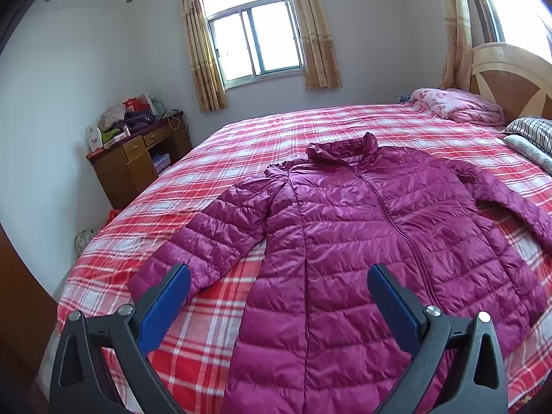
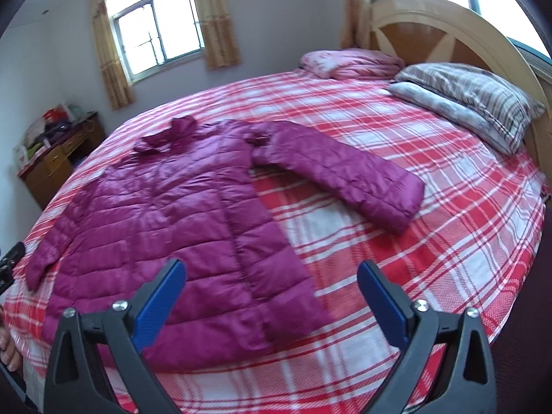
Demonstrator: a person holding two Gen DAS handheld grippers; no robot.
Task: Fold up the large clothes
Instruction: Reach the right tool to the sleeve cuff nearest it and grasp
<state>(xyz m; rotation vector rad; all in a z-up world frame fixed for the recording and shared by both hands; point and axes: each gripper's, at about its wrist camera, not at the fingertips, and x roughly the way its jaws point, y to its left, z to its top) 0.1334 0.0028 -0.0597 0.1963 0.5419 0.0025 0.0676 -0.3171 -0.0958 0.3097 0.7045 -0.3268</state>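
A magenta quilted puffer jacket (image 1: 362, 227) lies flat and zipped on a red and white plaid bed (image 1: 241, 138), collar toward the far window, both sleeves spread out. My left gripper (image 1: 277, 281) hovers open above the jacket's near left side, between its left sleeve (image 1: 207, 238) and the body, with nothing between its blue pads. In the right wrist view the jacket (image 2: 165, 214) fills the left half, its right sleeve (image 2: 345, 176) stretched toward the pillows. My right gripper (image 2: 270, 276) stands open over the hem's right corner, holding nothing. The left gripper (image 2: 10, 258) shows at the left edge there.
A pink folded blanket (image 1: 459, 105) and striped pillows (image 2: 476, 103) lie by the wooden headboard (image 2: 448, 34). A cluttered wooden desk (image 1: 138, 151) stands left of the bed under a curtained window (image 1: 255, 41). A person's fingers (image 2: 8, 348) show at the right wrist view's left edge.
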